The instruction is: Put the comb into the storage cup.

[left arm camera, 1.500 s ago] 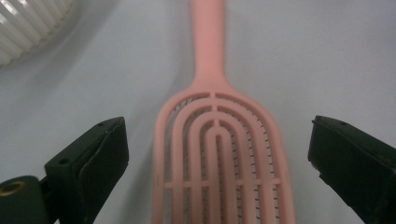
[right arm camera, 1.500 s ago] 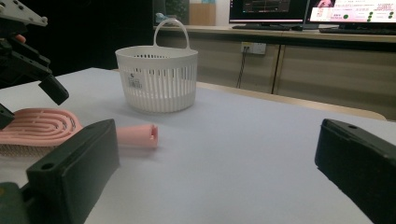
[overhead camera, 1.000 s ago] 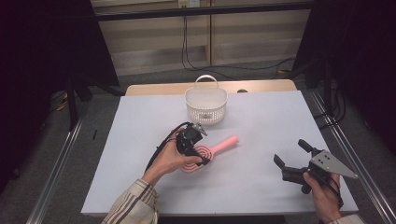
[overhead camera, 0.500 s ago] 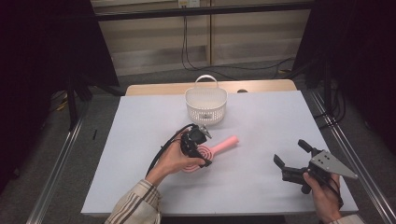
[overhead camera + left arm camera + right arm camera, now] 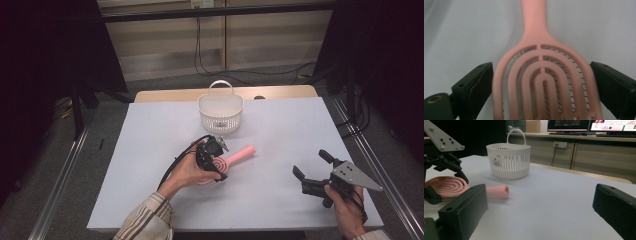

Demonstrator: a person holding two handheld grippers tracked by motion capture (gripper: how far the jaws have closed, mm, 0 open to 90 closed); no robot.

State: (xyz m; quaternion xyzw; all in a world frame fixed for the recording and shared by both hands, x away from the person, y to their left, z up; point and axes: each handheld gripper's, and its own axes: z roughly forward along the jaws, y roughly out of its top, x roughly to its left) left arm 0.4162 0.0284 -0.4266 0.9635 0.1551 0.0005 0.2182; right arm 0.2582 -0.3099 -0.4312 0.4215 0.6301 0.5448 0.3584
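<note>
A pink hairbrush [image 5: 242,153] lies flat on the white table [image 5: 280,130], handle pointing right and away. My left gripper [image 5: 212,159] sits over its round head. In the left gripper view the two black jaws press against both edges of the brush head [image 5: 541,82], shut on it. From the right gripper view the brush [image 5: 497,191] rests on the table with the left gripper [image 5: 449,188] on top of it. My right gripper [image 5: 310,163] hovers at the front right, open and holding nothing, well apart from the brush.
A white slotted basket [image 5: 220,112] with a handle stands at the back middle of the table, just beyond the brush, also as the basket [image 5: 508,161] ahead of my right gripper. A bare wooden strip [image 5: 280,92] runs along the far edge.
The left hand has settled slightly down and right onto the brush head. The brush and the right gripper have stayed put.
</note>
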